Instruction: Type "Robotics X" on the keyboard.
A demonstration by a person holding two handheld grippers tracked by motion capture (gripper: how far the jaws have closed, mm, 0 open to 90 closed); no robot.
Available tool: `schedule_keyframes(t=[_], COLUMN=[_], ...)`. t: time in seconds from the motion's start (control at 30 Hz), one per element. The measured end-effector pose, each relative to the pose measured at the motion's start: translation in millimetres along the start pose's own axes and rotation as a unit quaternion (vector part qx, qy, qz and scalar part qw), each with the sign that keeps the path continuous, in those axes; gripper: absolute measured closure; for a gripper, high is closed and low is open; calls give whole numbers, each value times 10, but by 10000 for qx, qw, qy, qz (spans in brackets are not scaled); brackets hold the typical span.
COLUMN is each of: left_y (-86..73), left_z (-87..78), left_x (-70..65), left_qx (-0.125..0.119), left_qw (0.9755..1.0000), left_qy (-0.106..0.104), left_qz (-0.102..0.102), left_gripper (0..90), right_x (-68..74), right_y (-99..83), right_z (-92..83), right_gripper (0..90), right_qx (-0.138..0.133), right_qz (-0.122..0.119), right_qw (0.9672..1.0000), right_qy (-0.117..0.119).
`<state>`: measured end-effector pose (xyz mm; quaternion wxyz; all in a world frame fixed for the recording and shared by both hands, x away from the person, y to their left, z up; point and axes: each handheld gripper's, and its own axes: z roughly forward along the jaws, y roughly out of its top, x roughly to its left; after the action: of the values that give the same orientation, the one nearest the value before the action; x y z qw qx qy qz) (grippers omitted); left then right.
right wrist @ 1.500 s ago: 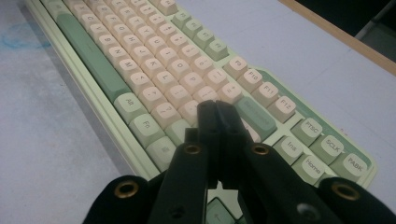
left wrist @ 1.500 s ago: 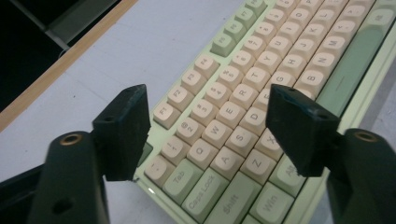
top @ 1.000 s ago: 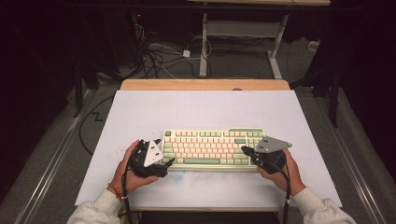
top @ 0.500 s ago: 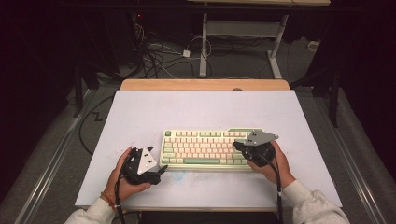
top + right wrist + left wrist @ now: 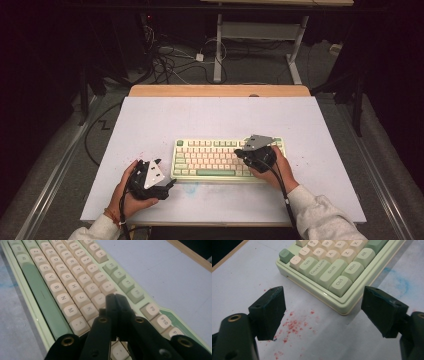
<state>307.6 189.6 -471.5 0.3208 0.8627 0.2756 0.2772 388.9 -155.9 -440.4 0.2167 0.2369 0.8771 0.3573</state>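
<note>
Right gripper (image 5: pixel 245 151) clenched, jaws pressed flat together with nothing between them; it sits over the right half of the keyboard (image 5: pixel 215 159), tips pointing left along the key rows. In the right gripper view the closed tips (image 5: pixel 115 298) hover above or on the cream letter keys near J/K; contact can't be told. Green spacebar (image 5: pixel 41 297) runs down the left side there, green function keys (image 5: pixel 127 285) to the right of the tips.

Left gripper (image 5: pixel 169 184) released, jaws wide apart, nothing held. It rests on the white table sheet (image 5: pixel 150 120) just beside the keyboard's near-left corner, not touching it. In the left gripper view that corner, with the Ctrl key (image 5: pixel 340 284), lies ahead between the two black pads (image 5: pixel 270 311), apart from both. Red speckles (image 5: pixel 292 326) on the sheet between the jaws, a faint blue smear (image 5: pixel 399 282) off to the right.

No containers on the table. Keyboard lies flat, centred on the sheet nearer the person's edge, long side parallel to it. Wooden table edge (image 5: pixel 220 90) at the far side.
</note>
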Motion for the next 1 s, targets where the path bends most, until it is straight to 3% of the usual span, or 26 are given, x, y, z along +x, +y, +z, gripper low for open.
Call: schedule_keyframes(t=[0.3,0.53,0.73,1.0], left_y=[-1,1,5,3], left_z=[10,22,32,34], left_x=[-2,-7,-14,-11], left_qx=[16,56,66,83], left_qw=[10000,10000,9999,9999], left_qy=[-19,-33,-64,-56], left_qz=[20,60,67,69], left_gripper=[185,185,185,185], right_x=[39,19,21,13], right_y=[51,54,45,67], right_z=[174,192,236,124], right_gripper=[900,900,900,900], right_qx=[232,217,426,94], right_qz=[-60,-87,-118,-23], right_qw=[9997,9997,9990,10000], right_qy=[3,-57,-22,-17])
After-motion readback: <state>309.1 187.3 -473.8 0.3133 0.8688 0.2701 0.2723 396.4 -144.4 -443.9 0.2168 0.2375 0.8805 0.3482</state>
